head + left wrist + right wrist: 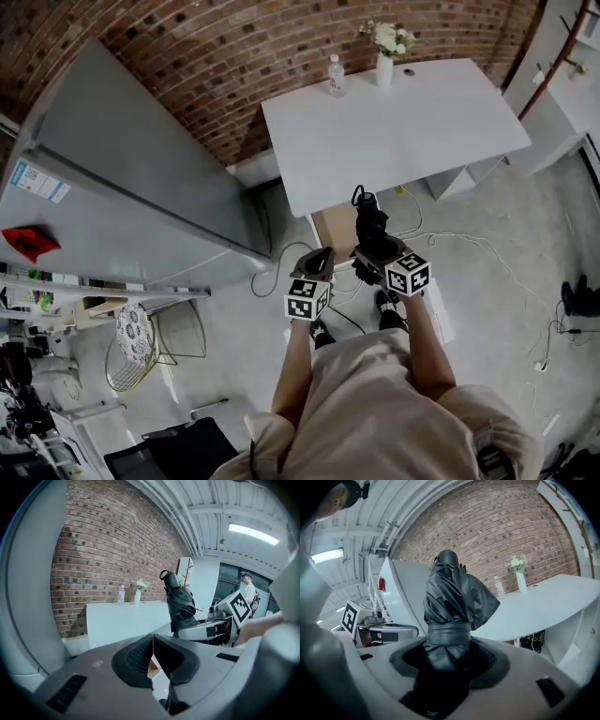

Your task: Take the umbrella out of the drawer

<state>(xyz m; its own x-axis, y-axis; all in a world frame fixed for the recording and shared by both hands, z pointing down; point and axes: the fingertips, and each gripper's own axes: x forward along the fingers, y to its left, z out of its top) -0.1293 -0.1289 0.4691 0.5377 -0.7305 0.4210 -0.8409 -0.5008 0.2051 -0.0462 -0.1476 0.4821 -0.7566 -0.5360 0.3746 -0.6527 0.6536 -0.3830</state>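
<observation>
A folded black umbrella (451, 606) stands upright between the jaws of my right gripper (449, 660), which is shut on it. In the head view the umbrella (369, 223) sticks up ahead of the right gripper (380, 251), near the white table's front edge. In the left gripper view the umbrella (179, 603) shows to the right. My left gripper (153, 658) is shut with its pads touching and nothing between them; it sits just left of the right one (319, 264). No drawer shows clearly; a brown panel (335, 230) sits under the table.
A white table (412, 141) stands ahead against the brick wall, bearing a water bottle (337, 76) and a vase of flowers (385, 54). A large grey cabinet (122, 178) is on the left. Cables (487, 248) lie on the floor at right. A wire basket (155, 342) stands lower left.
</observation>
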